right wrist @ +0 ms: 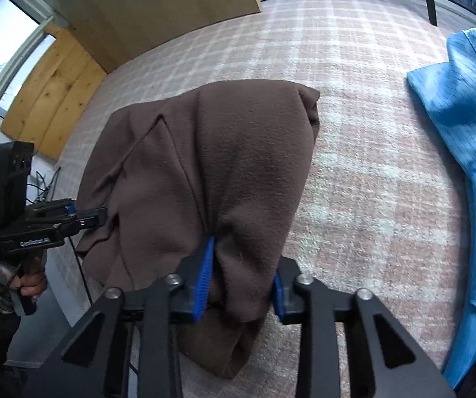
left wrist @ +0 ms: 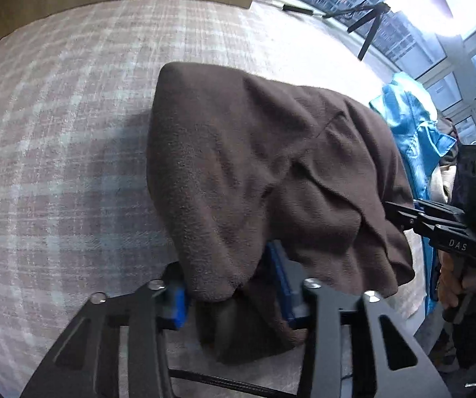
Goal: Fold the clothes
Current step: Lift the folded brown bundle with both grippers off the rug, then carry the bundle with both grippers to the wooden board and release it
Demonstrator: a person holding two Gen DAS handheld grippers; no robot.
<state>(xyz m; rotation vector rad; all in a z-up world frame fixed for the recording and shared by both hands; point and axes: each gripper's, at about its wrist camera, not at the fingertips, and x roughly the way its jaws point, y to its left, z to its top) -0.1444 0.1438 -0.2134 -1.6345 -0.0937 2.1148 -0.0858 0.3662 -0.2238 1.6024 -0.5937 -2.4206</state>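
A soft, fuzzy brown garment (left wrist: 264, 172), fleece-like in its nap, lies bunched in thick rounded folds on a woven bedcover (left wrist: 72, 132) checked in pale pink and white. A seam runs down its upper face, and its near edge hangs in a doubled wad toward the cameras. The left claw (left wrist: 234, 295), black metal with ribbed blue pads, is clamped on one near corner of the brown garment; the right claw (right wrist: 241, 285), built alike, is clamped on the other near corner, cloth squeezed between its pads. Each hand (right wrist: 30, 285) grips a black handle. Just beside the brown garment lies a glossy blue garment (right wrist: 463, 139) with fine pinstripes, rumpled and smooth as satin. Behind the bed stand a plain cardboard panel (right wrist: 158, 10) and knotty wooden boards (right wrist: 55, 93).
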